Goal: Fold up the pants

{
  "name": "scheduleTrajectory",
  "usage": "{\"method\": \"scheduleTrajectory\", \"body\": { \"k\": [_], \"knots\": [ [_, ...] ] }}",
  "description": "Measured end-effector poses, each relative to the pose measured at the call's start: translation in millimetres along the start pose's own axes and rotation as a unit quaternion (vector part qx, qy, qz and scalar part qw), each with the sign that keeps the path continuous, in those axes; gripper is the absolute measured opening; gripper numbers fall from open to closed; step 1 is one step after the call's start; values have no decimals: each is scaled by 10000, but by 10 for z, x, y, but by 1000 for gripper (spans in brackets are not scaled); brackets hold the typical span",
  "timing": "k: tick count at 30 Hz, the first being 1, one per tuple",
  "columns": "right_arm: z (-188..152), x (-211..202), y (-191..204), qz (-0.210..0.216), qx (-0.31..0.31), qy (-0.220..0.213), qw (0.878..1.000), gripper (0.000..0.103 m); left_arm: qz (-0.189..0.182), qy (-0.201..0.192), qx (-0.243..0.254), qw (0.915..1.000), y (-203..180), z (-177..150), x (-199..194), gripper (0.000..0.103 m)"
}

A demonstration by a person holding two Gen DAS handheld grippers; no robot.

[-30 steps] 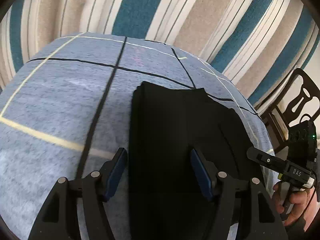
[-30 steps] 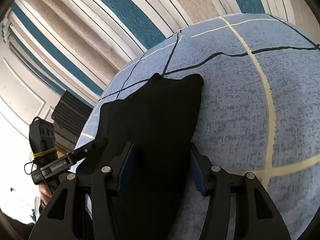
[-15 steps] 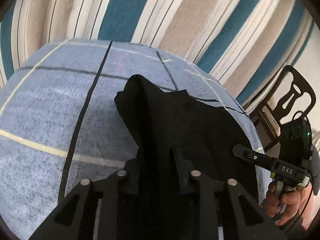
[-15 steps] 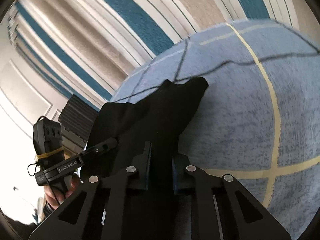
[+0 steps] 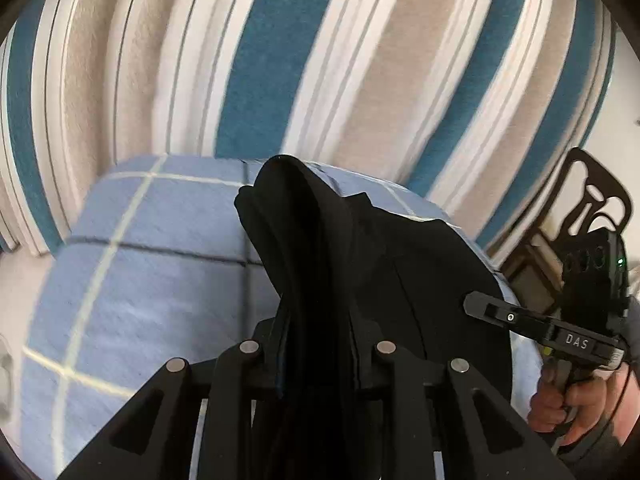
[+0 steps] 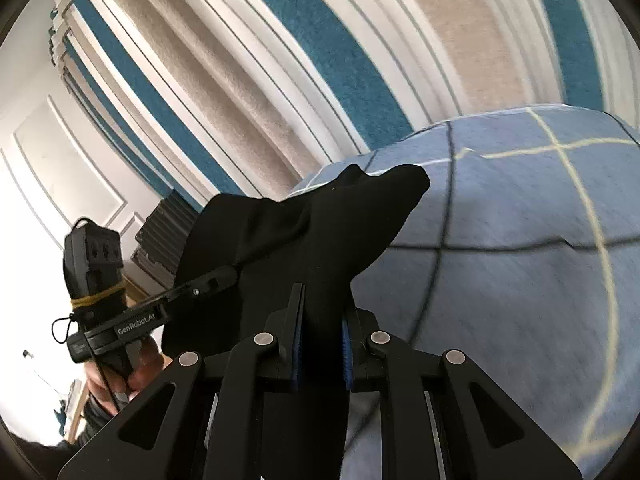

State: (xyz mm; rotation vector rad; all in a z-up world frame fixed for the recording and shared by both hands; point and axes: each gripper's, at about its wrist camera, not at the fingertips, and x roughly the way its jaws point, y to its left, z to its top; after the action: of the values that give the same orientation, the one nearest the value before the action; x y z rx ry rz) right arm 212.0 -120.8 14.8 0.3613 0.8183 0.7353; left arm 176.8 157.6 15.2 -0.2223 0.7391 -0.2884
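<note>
Left wrist: left claw (image 5: 316, 354) clamped on black pants (image 5: 320, 248); cloth bunches between the jaws and rises ahead of them over the blue checked cloth (image 5: 152, 264). Right claw (image 5: 476, 304) off to the right, tip against the pants.

Right wrist: right claw (image 6: 320, 340) pinched on the pants (image 6: 312, 232), fabric peaking ahead. Left claw (image 6: 224, 276) to the left, tip buried in the fabric.

Blue checked bedcover (image 5: 168, 280); black pants (image 5: 420, 280) lying partly on it
</note>
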Motion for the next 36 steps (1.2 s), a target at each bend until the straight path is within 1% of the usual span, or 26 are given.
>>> {"method": "scheduleTrajectory", "body": {
  "k": [4,6,7,8,9,10,12,13,14,15,18,21,24,28,30,33,34,35,36],
  "knots": [
    [164,446,17,22,-106,202,9997,16,300,16,3,9995,286,183,164,26],
    [174,647,-41,-38,-112,385,9992,18,377,169,-123,9991,467,186,331,28],
    [155,775,-108,-151,-121,557,9983,21,453,309,-184,9983,575,160,461,31],
    [137,864,-166,-340,-136,686,9970,24,573,439,-262,9970,653,109,558,32],
    [108,927,-233,-629,-144,793,9948,27,808,594,-352,9943,750,55,660,33],
    [71,946,-290,-867,-179,859,9924,30,1007,661,-417,9918,835,2,713,38],
    [20,830,-318,-890,-259,716,9931,30,957,533,-589,9922,950,-48,626,38],
    [7,768,-297,-995,-337,642,9924,30,1072,464,-594,9914,945,-48,563,38],
    [-10,694,-253,-1097,-449,546,9914,30,1262,321,-545,9900,918,-46,467,37],
    [-21,656,-212,-1115,-517,490,9912,30,1355,181,-519,9893,885,-42,378,36],
    [-119,504,-42,-1026,-716,377,9914,30,1255,-47,-542,9906,712,-84,177,36],
    [-273,410,169,-991,-1012,406,9891,30,1293,-156,-248,9912,421,-201,63,36],
    [-390,374,315,-972,-1203,475,9868,30,1363,-153,-31,9905,140,-354,11,37],
    [-562,238,459,-1011,-1392,435,9841,30,1455,-276,-64,9890,-105,-539,-83,38],
    [-658,199,515,-1105,-1524,411,9813,33,1500,-328,-122,9881,-156,-631,-133,38],
    [-768,214,570,-1268,-1715,440,9760,34,1592,-321,-201,9865,-201,-744,-137,38],
    [-817,227,580,-1369,-1769,468,9735,36,1638,-293,-195,9859,-205,-774,-120,38],
    [-850,236,579,-1429,-1798,487,9720,42,1672,-255,-189,9854,-213,-805,-107,38],
    [-878,251,573,-1463,-1818,497,9711,45,1675,-226,-173,9855,-217,-834,-95,38]
  ]
}}
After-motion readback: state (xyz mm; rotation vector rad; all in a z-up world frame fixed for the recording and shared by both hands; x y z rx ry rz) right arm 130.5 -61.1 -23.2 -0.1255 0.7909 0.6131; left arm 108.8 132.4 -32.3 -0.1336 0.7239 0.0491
